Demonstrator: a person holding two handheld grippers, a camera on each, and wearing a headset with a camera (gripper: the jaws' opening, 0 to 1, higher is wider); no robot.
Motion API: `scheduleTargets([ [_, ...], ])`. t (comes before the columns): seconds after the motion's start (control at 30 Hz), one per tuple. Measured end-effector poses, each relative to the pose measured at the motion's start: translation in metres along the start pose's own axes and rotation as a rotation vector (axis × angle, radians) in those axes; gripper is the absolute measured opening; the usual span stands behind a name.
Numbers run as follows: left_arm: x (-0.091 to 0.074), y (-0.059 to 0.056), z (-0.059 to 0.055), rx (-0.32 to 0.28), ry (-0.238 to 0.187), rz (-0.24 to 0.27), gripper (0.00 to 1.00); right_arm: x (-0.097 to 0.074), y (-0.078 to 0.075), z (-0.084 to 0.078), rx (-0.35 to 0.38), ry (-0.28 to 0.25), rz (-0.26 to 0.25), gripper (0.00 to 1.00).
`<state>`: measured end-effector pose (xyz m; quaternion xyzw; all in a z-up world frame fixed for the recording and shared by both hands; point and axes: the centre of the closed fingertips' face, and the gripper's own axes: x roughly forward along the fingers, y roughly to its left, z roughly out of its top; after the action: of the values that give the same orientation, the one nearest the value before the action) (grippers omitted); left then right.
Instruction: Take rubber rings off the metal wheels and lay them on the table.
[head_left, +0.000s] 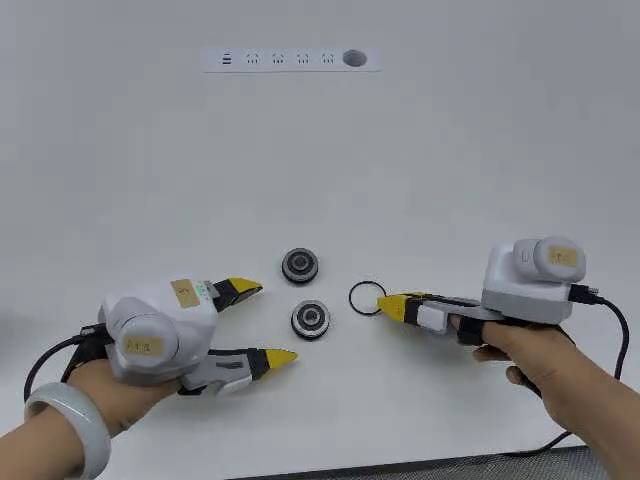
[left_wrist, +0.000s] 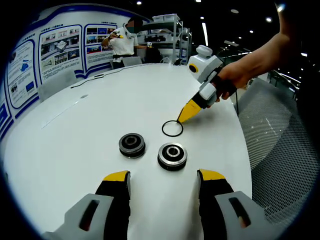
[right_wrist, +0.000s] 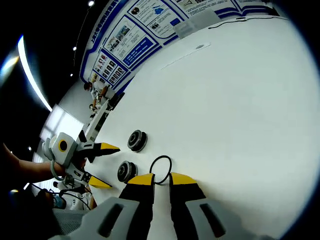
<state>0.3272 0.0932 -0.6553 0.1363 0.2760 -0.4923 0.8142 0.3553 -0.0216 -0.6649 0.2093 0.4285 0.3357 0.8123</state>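
Work looks about half done. One rubber ring (head_left: 350, 297) is off and lies on the white table (head_left: 450, 180). In the head view it sits at about 2 o'clock from the near wheel (head_left: 310, 319). The far wheel (head_left: 300, 265) is at 12 o'clock from the near one, close by but not touching it.

In the left gripper view the near wheel (left_wrist: 172, 156) shows a shiny metal edge. The far wheel (left_wrist: 132, 144) looks black all round its edge. My guess is that the far wheel has a ring to come off and the near one is bare, but I cannot be sure.

The ring lies flat, so its hole faces straight up. It is round, so it has no long side and points no way along the table. Both wheels lie flat too, with their middle holes facing up.

The right gripper (head_left: 392, 305) reaches in from 3 o'clock and points to 9 o'clock. In the right gripper view its jaws are almost pressed together, with a thin gap, and the near edge of the ring (right_wrist: 161, 157) sits right at the tips. I cannot tell if they pinch the ring or are just beside it.

The left gripper (head_left: 262, 322) waits at 9 o'clock from the wheels and points to 3 o'clock. Its jaws are spread wide with nothing between them.
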Motion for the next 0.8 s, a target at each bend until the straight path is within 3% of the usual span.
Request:
scheduleTargets([
  [0.2,-0.001,0.000,0.000,-0.001,-0.002,0.003,0.55,-0.003,0.004,0.005,-0.083,-0.006,-0.015,0.21],
  [0.53,-0.001,0.001,0.004,0.003,-0.010,0.005,0.52,-0.001,0.009,0.006,-0.071,-0.012,0.003,0.22],
  [0.8,0.001,-0.001,0.013,0.017,-0.023,0.004,0.46,0.004,0.019,0.008,-0.052,-0.017,0.037,0.21],
])
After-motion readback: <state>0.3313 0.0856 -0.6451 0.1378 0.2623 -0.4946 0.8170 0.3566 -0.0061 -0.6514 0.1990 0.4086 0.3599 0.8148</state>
